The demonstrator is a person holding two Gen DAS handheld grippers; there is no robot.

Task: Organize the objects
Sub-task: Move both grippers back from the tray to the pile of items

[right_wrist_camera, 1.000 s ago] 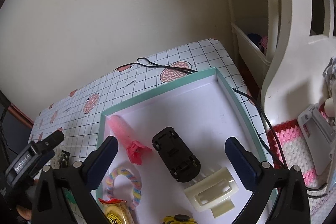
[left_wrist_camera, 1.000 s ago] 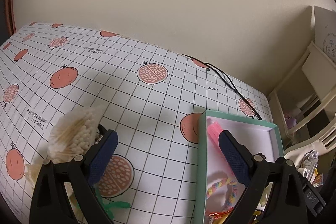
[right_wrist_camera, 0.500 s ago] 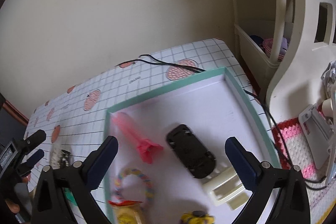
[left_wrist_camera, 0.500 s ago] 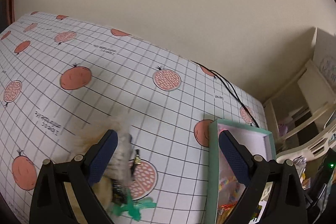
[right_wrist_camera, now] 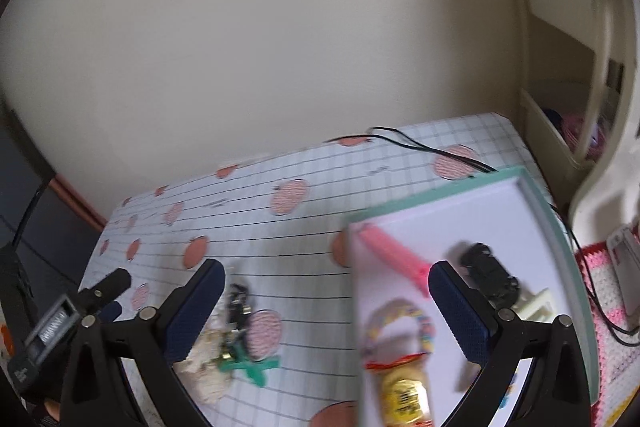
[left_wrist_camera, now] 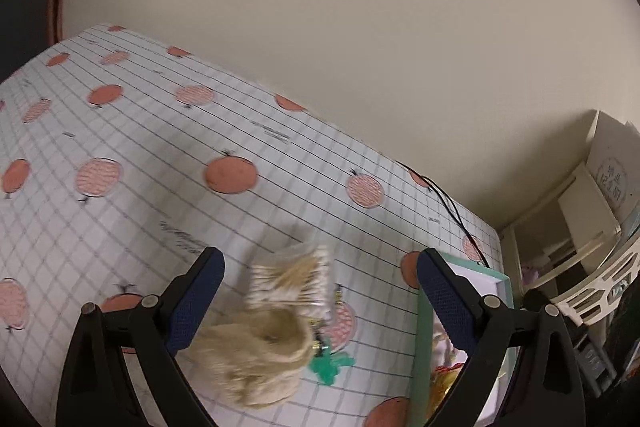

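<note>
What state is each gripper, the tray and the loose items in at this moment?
Left gripper: jaws open, empty.
Right gripper: jaws open, empty.
Green tray: uncovered, toys inside.
Cotton swab bag: lying on the table, outside the tray.
Black toy car: in the tray; orientation too blurred to tell.

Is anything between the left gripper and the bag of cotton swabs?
Nothing visible. The left gripper is open with the swab bag lying right between its fingers; the beige plush sits just nearer the camera, touching the bag.
</note>
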